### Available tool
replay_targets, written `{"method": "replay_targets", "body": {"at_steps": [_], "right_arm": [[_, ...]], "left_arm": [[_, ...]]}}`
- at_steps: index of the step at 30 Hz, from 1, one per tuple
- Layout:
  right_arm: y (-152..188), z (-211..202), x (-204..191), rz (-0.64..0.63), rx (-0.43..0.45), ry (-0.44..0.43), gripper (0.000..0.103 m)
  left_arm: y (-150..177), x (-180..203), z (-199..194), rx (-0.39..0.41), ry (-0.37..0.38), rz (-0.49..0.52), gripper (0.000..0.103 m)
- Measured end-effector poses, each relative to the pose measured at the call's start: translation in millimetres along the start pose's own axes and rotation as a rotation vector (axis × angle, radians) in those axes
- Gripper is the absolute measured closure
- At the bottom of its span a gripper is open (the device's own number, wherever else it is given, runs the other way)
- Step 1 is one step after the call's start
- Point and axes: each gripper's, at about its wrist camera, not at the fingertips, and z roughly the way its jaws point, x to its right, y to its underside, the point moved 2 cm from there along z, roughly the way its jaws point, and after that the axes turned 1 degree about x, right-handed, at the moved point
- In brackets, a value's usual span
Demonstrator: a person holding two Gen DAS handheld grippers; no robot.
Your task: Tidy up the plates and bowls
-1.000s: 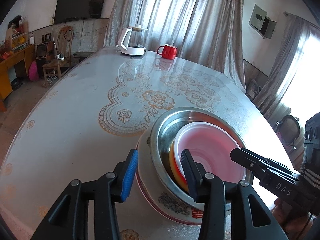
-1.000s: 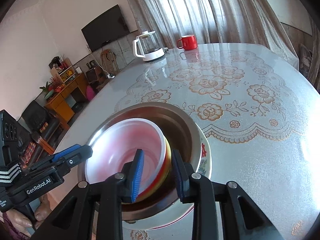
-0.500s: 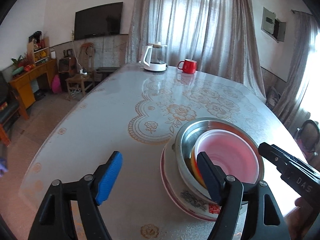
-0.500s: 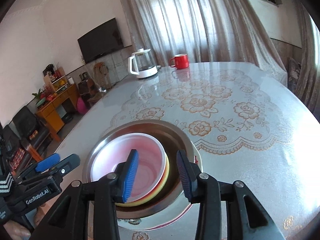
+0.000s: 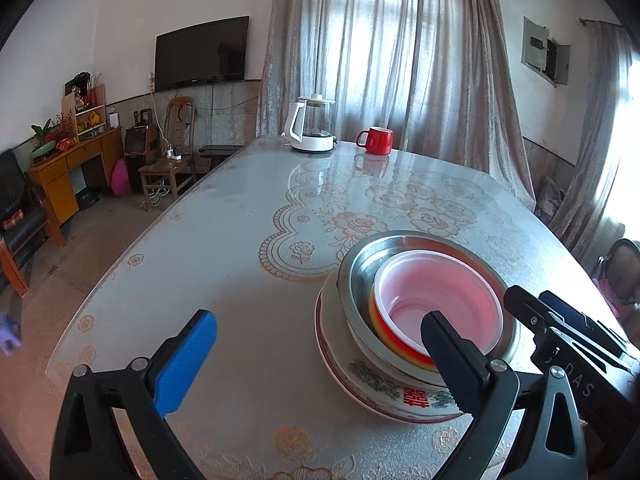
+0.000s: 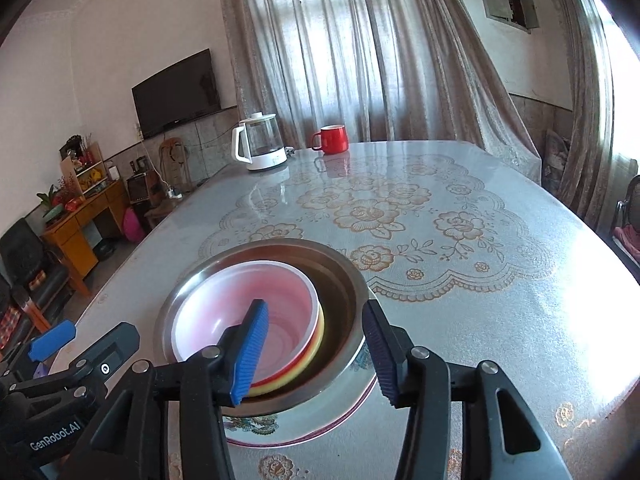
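Note:
A nested stack stands near the table's front edge: a white and pink plastic bowl (image 5: 440,304) sits in a yellow and red bowl (image 5: 390,334), inside a steel bowl (image 5: 356,276), on a flowered china plate (image 5: 384,394). My left gripper (image 5: 316,354) is open and empty, above and to the left of the stack. My right gripper (image 6: 316,348) is open and empty, held over the stack's right side, where the pink bowl (image 6: 224,312), steel bowl (image 6: 340,280) and plate (image 6: 320,420) show. The right gripper also shows in the left wrist view (image 5: 560,328).
A white and glass kettle (image 5: 312,128) and a red mug (image 5: 376,140) stand at the table's far end. The table (image 5: 240,240) has a glossy flowered cover. Chairs, a wooden cabinet (image 5: 68,176) and a wall TV lie to the left.
Both grippers have opened wider and pulled up and back from the stack. The bowls and plate have not moved.

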Motion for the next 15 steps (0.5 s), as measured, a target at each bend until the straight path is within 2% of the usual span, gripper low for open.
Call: {"method": "replay_targets", "body": {"at_steps": [15], "right_arm": [[3.7,0.2,-8.0,-0.027,-0.007,-0.009,0.054]], "left_arm": [[3.0,3.9,-3.2,0.003,-0.047,0.020,0.000]]}}
